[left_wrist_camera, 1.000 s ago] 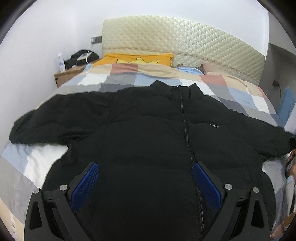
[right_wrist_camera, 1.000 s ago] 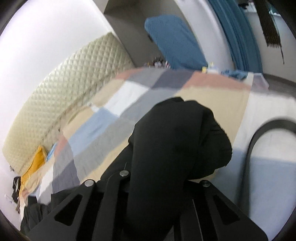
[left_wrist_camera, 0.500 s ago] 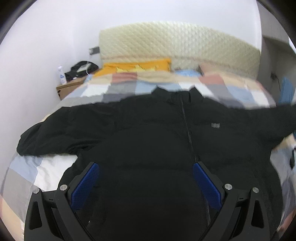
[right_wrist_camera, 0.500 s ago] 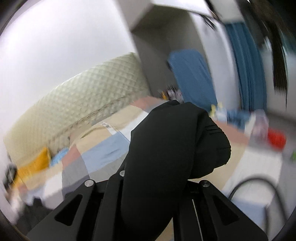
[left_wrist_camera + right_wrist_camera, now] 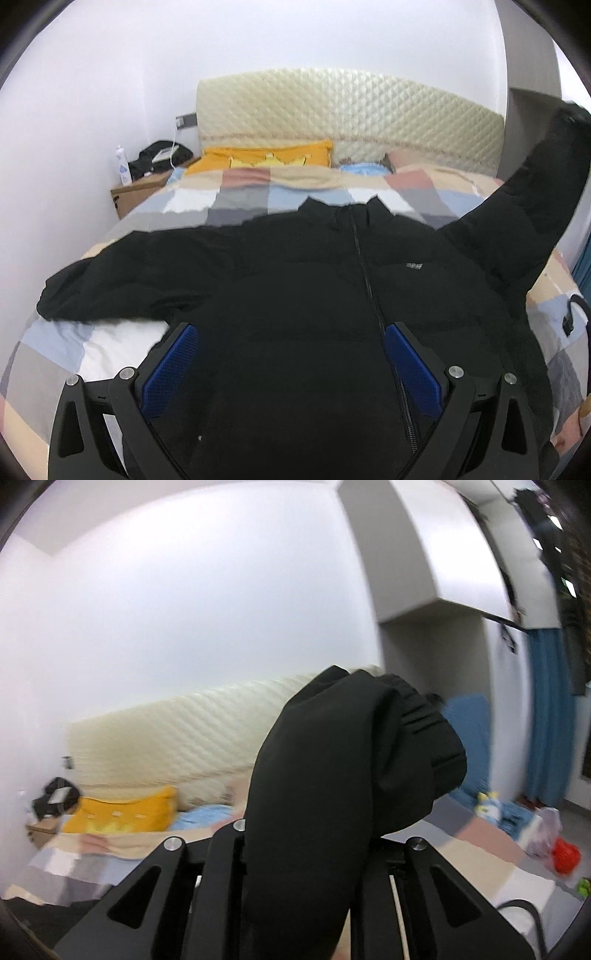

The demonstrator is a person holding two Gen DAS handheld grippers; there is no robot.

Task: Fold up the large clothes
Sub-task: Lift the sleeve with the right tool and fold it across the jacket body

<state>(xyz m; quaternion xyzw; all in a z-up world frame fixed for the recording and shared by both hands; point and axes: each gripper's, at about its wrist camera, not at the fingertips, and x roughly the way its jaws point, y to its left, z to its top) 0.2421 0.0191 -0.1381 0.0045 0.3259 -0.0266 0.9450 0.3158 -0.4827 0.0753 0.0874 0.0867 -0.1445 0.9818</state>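
Note:
A black puffer jacket [image 5: 295, 288] lies front up, zipped, on the patchwork bed [image 5: 258, 192]. Its left sleeve [image 5: 110, 273] lies spread flat toward the bed's left edge. Its right sleeve [image 5: 535, 195] is lifted high in the air at the right. My left gripper [image 5: 291, 354] is open and empty, its blue pads [image 5: 170, 365] hovering over the jacket's lower body. My right gripper [image 5: 306, 853] is shut on the sleeve cuff [image 5: 354, 760], which bulges out in front of its jaws and hides the fingertips.
A quilted cream headboard [image 5: 347, 114] and a yellow pillow [image 5: 266, 158] are at the bed's far end. A bedside box [image 5: 136, 188] with a bottle and a black bag stands at the left. Blue curtains [image 5: 546, 716] and floor clutter [image 5: 554, 842] are at the right.
My right gripper has lifted the right sleeve from the bed's right side high into the air and swung toward the headboard. My left gripper stayed open over the jacket and drew back slightly.

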